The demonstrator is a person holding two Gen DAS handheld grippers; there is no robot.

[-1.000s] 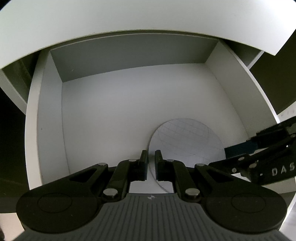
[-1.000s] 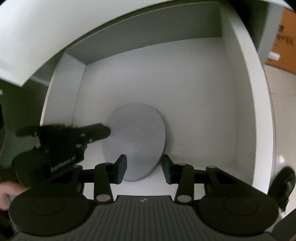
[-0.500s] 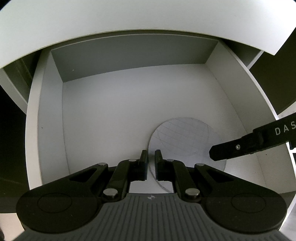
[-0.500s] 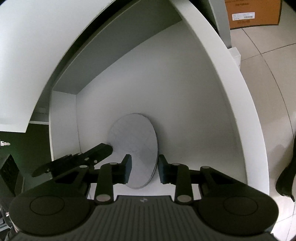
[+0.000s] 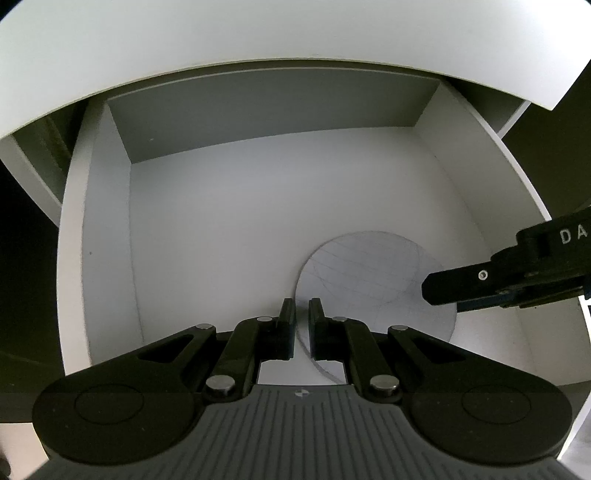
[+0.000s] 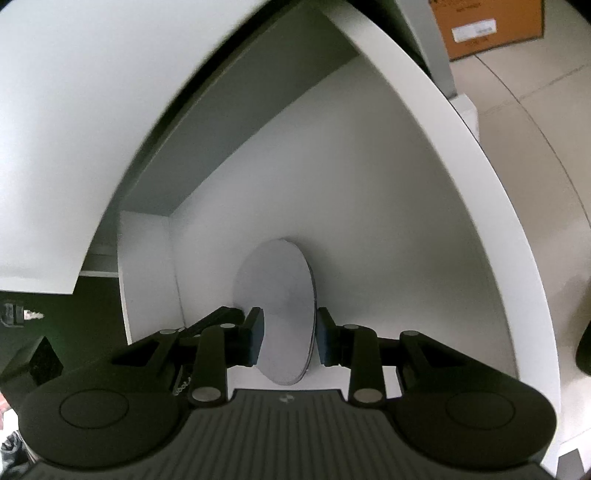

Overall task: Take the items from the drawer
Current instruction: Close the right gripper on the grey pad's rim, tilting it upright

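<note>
1. Left wrist view: the left gripper (image 5: 302,314) hangs over the near end of the open white drawer (image 5: 96,236), its two black fingers drawn close with only a narrow slit between them and nothing pinched there. The grey disc (image 5: 365,280) lies flat on the drawer floor just ahead and to the right of the fingertips; its left rim passes under the slit. The disc is thin, round and matte, with faint grid lines across its face, and a second round edge shows beneath it. The drawer is smooth white board with a shaded back wall. The right gripper (image 5: 443,291) reaches in from the right, its tip over the disc's right edge; half a second ago it sat lower and further left across the disc.

2. Right wrist view: the right gripper (image 6: 288,332) has its blue-padded fingers parted, and the disc (image 6: 277,314) lies between them; whether the pads touch its edges I cannot tell. The disc appears as a narrow oval, with a lower round edge peeking out on its right. The view is blurred, and the drawer (image 6: 491,236) looks steeper than half a second ago. A brown cardboard box (image 6: 491,26) stands on the tiled floor beyond.
</note>
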